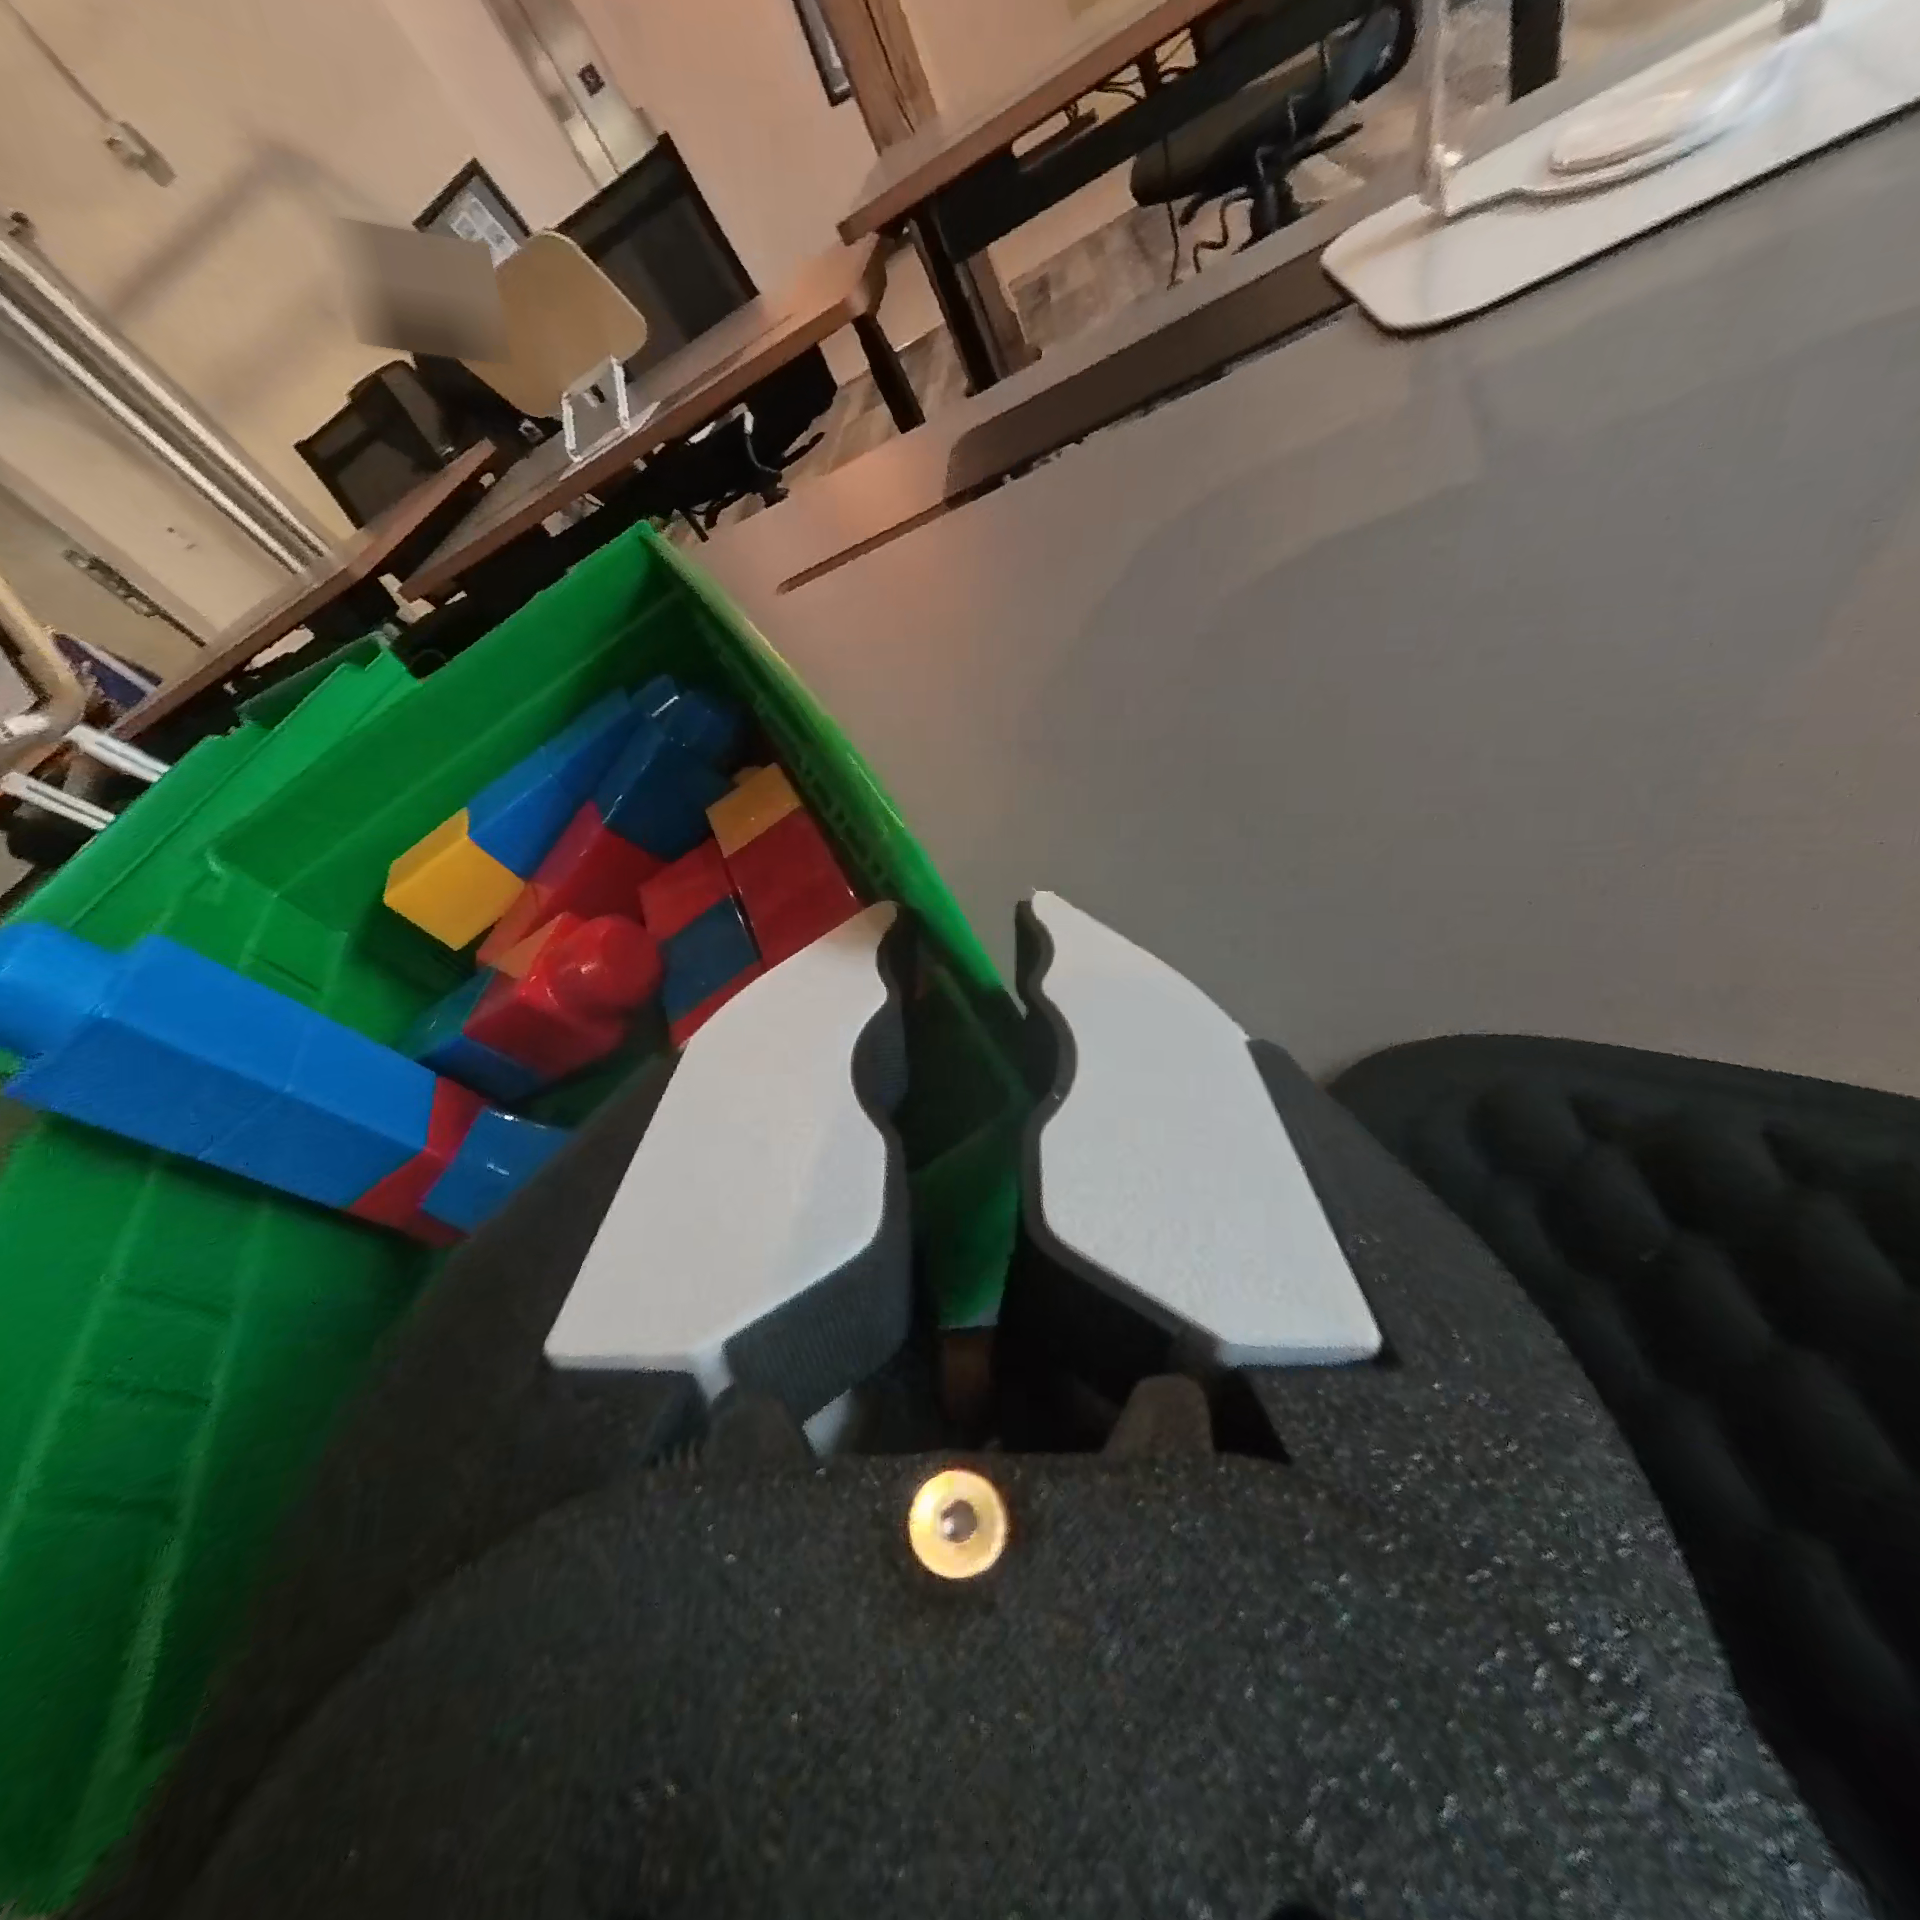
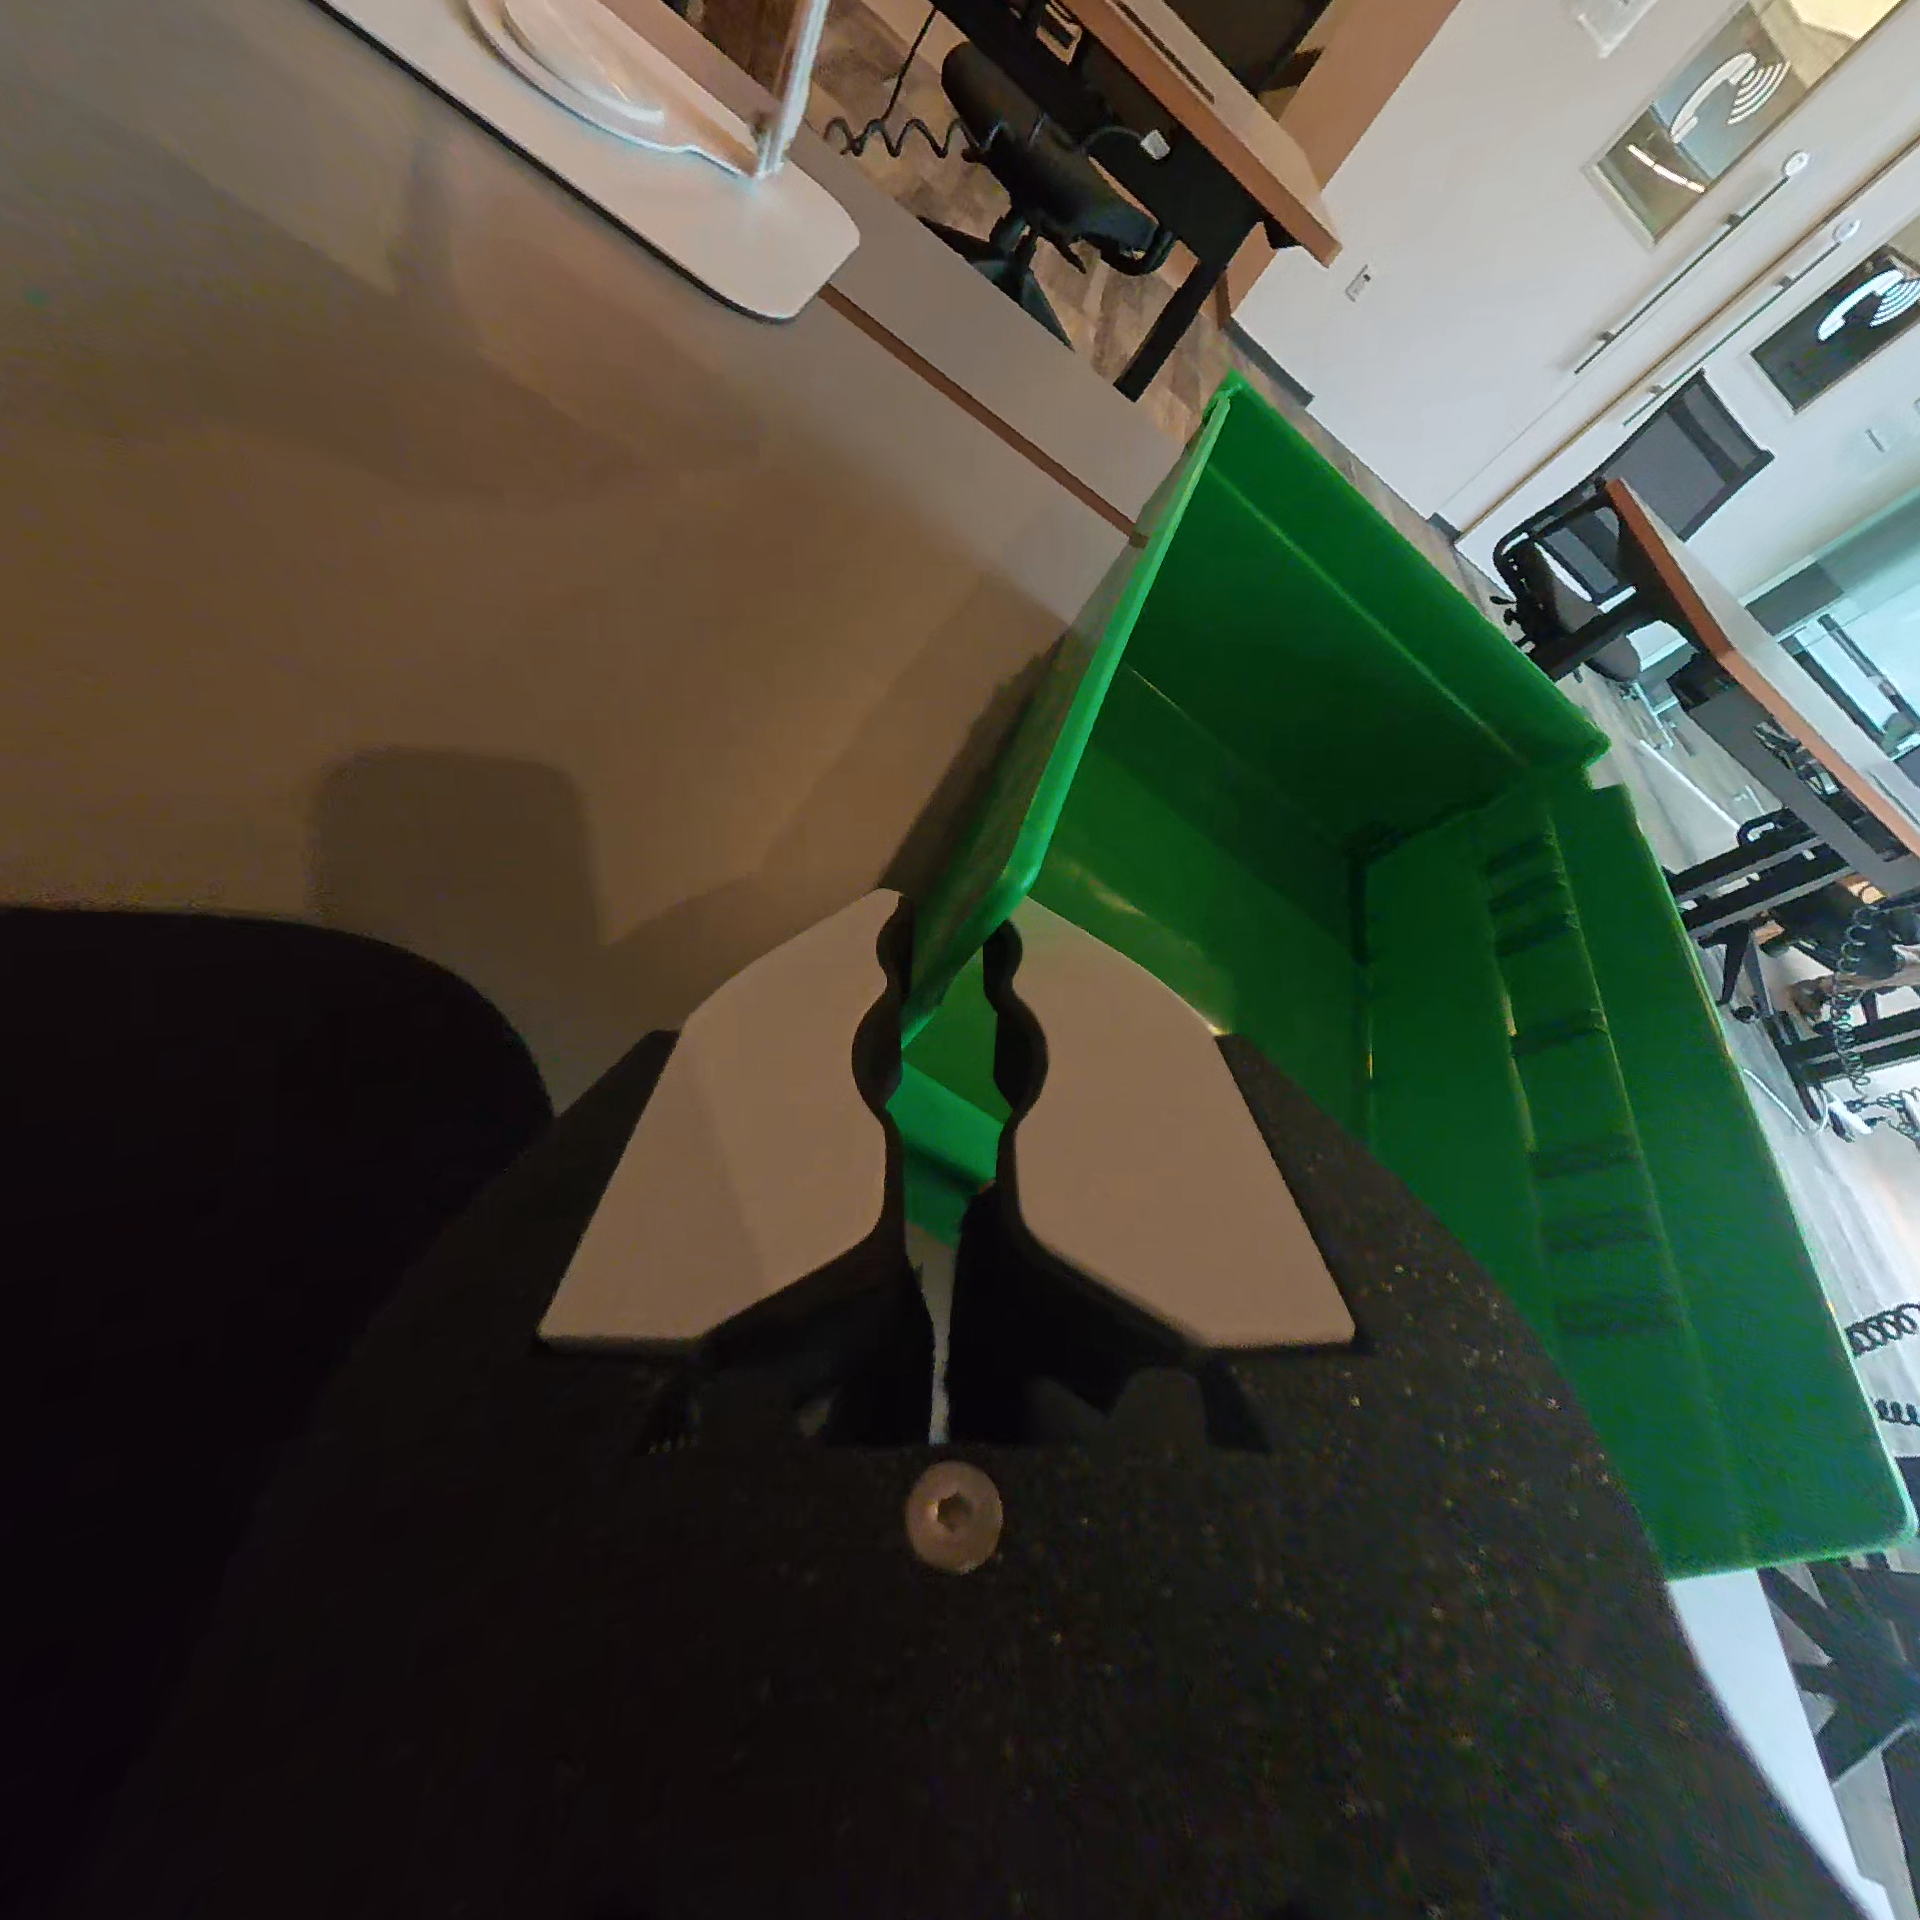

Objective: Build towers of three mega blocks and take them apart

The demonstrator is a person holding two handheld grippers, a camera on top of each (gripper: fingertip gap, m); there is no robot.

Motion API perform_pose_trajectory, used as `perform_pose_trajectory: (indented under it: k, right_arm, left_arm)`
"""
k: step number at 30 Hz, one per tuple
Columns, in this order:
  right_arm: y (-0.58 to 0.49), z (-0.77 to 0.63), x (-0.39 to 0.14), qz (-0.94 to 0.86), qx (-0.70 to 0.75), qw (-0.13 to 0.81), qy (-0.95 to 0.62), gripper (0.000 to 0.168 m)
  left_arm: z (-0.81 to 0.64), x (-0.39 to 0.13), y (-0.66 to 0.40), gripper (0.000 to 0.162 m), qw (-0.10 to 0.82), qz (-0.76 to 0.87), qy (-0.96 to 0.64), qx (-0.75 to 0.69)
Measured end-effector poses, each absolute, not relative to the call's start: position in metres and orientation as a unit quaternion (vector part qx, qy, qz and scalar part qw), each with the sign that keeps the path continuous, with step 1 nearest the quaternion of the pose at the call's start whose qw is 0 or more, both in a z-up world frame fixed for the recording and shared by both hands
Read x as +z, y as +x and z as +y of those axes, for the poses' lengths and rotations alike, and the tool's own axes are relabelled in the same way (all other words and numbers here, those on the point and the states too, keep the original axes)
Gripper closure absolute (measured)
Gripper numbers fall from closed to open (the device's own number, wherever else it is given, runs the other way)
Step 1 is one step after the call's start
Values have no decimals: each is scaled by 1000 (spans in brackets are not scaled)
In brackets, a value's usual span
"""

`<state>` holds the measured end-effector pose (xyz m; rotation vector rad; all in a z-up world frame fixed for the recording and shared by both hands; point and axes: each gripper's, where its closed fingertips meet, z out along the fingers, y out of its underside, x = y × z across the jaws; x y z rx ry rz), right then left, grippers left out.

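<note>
The left claw [image 1: 956, 966] is nearly closed, pinching the rim of the green bin [image 1: 260, 1299], which sits tilted on the grey bench [image 1: 1351, 727]. The right claw [image 2: 951, 935] likewise clamps the bin's other wall [image 2: 1039, 748]. Red, blue and yellow mega blocks [image 1: 644, 894] lie heaped inside the bin.

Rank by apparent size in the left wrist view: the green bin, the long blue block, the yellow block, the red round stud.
1. green bin
2. long blue block, though it lies nearer the camera, so its lead is partly perspective
3. yellow block
4. red round stud, close to the yellow block in size
</note>
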<state>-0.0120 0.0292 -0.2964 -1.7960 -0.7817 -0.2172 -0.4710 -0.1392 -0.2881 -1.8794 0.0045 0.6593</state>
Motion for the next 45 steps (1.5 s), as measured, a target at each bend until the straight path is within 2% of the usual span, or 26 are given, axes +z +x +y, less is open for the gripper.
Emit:
perform_pose_trajectory:
  k: [18,19,21,25,27,31,33,35,41,43,45]
  right_arm:
    - [-50,8,-296,-365,-104,573,-726,151]
    - [-50,8,-296,-368,-106,580,-720,148]
    - [-52,5,-285,-368,-109,613,-690,131]
    - [-58,-13,-234,-344,-77,714,-605,119]
    - [-68,-26,-223,-365,-46,735,-570,113]
    - [-103,-56,-213,-420,75,739,-522,115]
    - [-123,-70,-218,-440,147,712,-527,112]
    - [-135,-75,-230,-457,182,670,-556,102]
    - [-144,-73,-247,-443,246,620,-599,97]
    - [-154,-74,-225,-455,265,625,-576,99]
    - [-169,-72,-176,-475,260,647,-536,102]
  left_arm:
    - [-120,-288,-427,144,551,53,-796,245]
    - [-121,-286,-426,145,556,55,-789,255]
    - [-124,-271,-423,145,590,59,-755,280]
    - [-137,-244,-408,136,665,49,-702,249]
    - [-148,-231,-397,133,699,63,-678,217]
    - [-170,-216,-376,128,734,86,-658,141]
    - [-173,-223,-366,106,715,100,-685,98]
    - [-173,-230,-358,91,695,110,-706,75]
    - [-177,-223,-330,80,698,146,-702,-5]
    - [-174,-195,-322,80,723,171,-669,-15]
    - [-164,-148,-315,88,743,205,-637,-6]
